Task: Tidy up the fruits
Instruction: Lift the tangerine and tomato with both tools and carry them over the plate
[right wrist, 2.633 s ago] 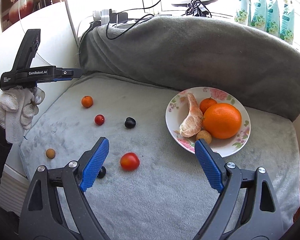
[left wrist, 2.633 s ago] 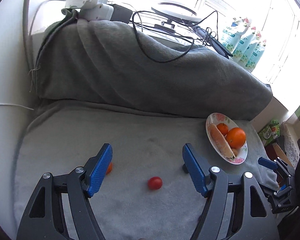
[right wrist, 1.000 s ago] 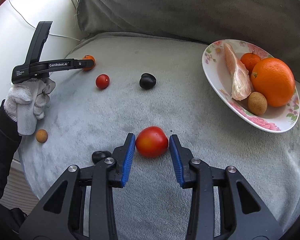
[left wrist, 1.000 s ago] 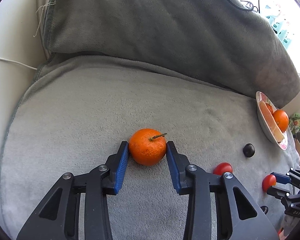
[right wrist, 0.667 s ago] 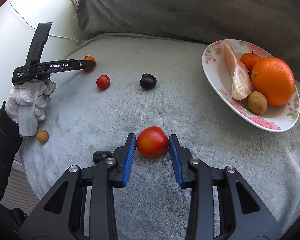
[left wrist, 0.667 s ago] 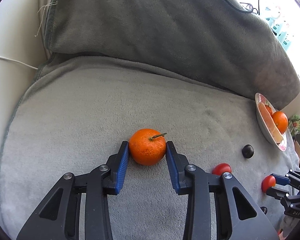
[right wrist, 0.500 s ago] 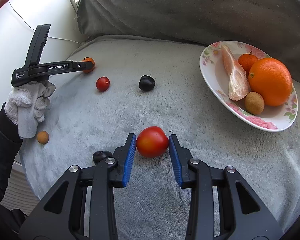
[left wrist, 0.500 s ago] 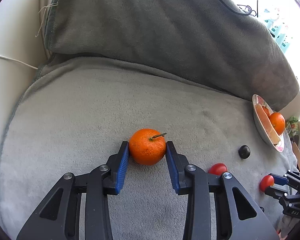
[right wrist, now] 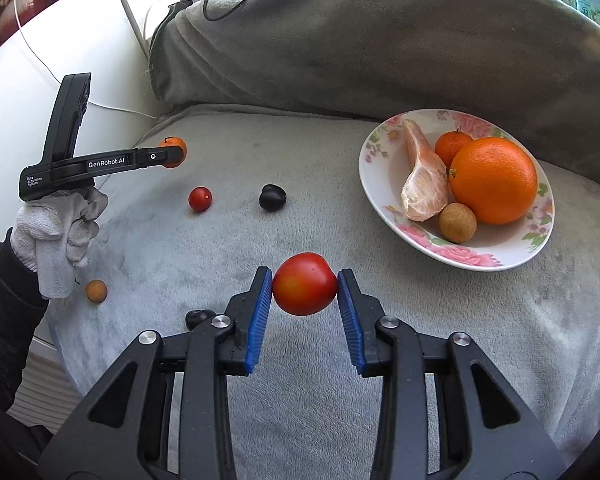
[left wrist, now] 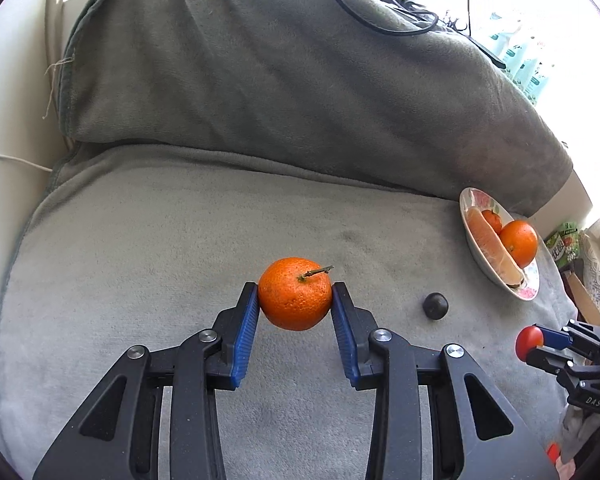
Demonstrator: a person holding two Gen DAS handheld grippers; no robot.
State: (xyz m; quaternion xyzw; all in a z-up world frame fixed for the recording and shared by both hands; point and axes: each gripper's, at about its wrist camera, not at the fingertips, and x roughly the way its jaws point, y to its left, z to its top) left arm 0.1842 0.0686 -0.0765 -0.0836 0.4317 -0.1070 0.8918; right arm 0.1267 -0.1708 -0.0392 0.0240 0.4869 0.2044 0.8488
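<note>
My left gripper (left wrist: 295, 300) is shut on a small mandarin (left wrist: 295, 293) with a stem and holds it above the grey blanket. It also shows in the right wrist view (right wrist: 172, 153) at the far left. My right gripper (right wrist: 305, 286) is shut on a red tomato (right wrist: 305, 283) and holds it above the blanket; the tomato shows in the left wrist view (left wrist: 529, 343) at the right edge. A floral plate (right wrist: 384, 196) at the right holds a big orange (right wrist: 493, 181), a mandarin, a peeled segment and a small brown fruit.
Loose on the blanket lie a small red tomato (right wrist: 200, 199), a dark plum (right wrist: 272, 197), a second dark fruit (right wrist: 198, 317) under my right gripper and a small brown fruit (right wrist: 96, 291) near the left edge. A blanket-covered backrest (right wrist: 380, 40) rises behind.
Both grippers have risen with their fruit off the blanket. The left one has swung right, towards the plate.
</note>
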